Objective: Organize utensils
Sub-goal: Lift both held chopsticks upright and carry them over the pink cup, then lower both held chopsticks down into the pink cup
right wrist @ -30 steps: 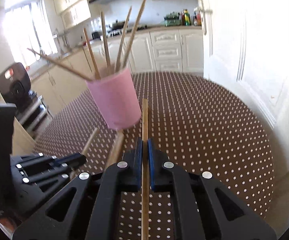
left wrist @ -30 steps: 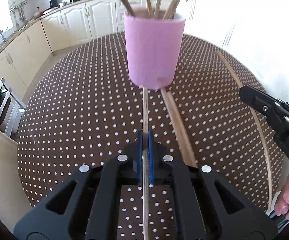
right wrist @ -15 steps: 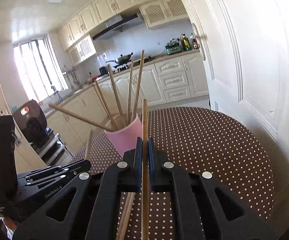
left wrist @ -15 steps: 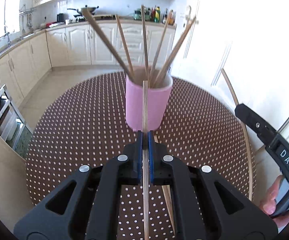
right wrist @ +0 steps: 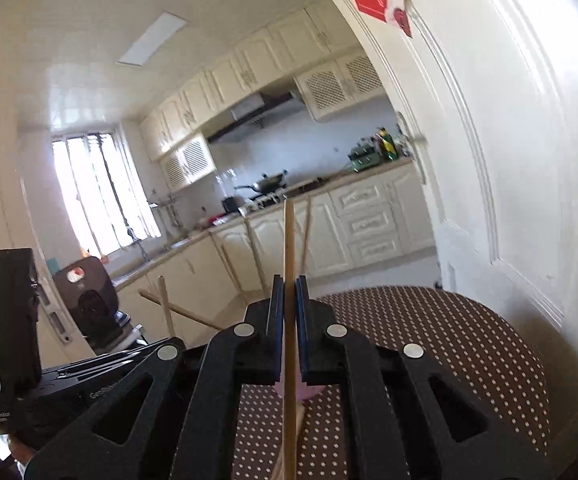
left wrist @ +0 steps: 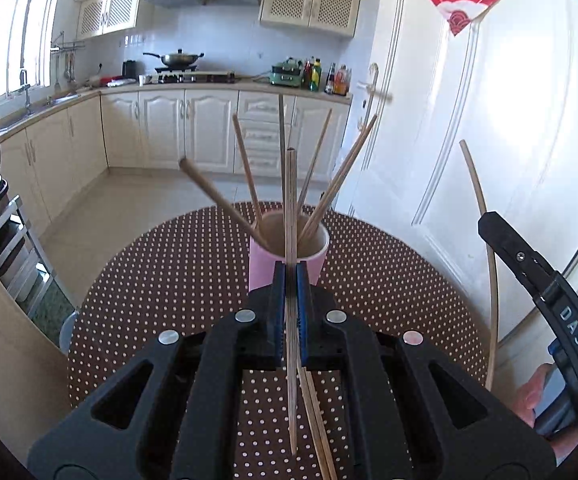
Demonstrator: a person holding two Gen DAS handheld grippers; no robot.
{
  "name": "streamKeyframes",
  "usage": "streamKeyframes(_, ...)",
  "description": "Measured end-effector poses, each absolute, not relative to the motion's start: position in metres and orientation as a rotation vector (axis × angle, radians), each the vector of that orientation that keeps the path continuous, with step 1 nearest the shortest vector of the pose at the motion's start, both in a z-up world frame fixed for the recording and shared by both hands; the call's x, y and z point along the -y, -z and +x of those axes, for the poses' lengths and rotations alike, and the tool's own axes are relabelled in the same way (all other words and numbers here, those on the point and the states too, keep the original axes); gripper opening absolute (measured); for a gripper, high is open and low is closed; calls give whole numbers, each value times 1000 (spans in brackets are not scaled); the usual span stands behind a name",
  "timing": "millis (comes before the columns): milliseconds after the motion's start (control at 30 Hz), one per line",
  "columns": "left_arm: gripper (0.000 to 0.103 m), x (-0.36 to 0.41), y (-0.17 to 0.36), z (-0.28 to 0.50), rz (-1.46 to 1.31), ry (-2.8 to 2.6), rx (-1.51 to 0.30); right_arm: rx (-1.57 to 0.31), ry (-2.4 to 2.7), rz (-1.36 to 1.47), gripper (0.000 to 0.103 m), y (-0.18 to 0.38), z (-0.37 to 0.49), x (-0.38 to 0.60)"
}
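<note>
A pink cup stands on the brown dotted table with several wooden chopsticks fanning out of it. Just in front of the cup and a little above its rim, my left gripper is shut on one chopstick that points up past the rim. Another chopstick lies on the table under it. My right gripper is shut on a chopstick raised nearly level; only a sliver of the cup shows below its fingers. That chopstick also appears at the right of the left wrist view.
A white door stands close behind the table on the right. Kitchen cabinets line the far wall. A black appliance sits on a rack to the left. A person's fingers hold the right tool. The left tool's body is beside my right gripper.
Both grippers have risen and tilted up with their chopsticks. The cup has dropped lower in both views, and the left chopstick's tip now stands over the cup's rim.
</note>
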State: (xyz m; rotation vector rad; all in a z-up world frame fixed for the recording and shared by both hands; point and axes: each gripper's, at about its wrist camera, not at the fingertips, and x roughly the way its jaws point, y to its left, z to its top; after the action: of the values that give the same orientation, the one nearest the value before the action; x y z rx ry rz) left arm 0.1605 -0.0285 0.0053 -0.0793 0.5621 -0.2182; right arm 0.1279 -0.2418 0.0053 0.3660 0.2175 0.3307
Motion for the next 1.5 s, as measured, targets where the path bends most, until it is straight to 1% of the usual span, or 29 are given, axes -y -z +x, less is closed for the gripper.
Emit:
streamKeyframes(133, 6, 29, -12, 159, -75, 224, -538, -178, -344, 333, 5, -8, 125, 239)
streamKeyframes(533, 6, 39, -34, 156, -78, 238, -490, -177, -386, 294, 5, -14, 134, 232)
streamKeyframes(1067, 6, 35, -70, 158, -91, 249, -367, -155, -370, 262, 5, -39, 162, 224)
streamKeyframes(1333, 6, 30, -83, 168, -119, 245, -338, -147, -383, 220, 5, -44, 169, 216)
streamKeyframes(1500, 6, 26, -92, 174, -129, 243, -312, -117, -379, 203, 5, -58, 174, 215)
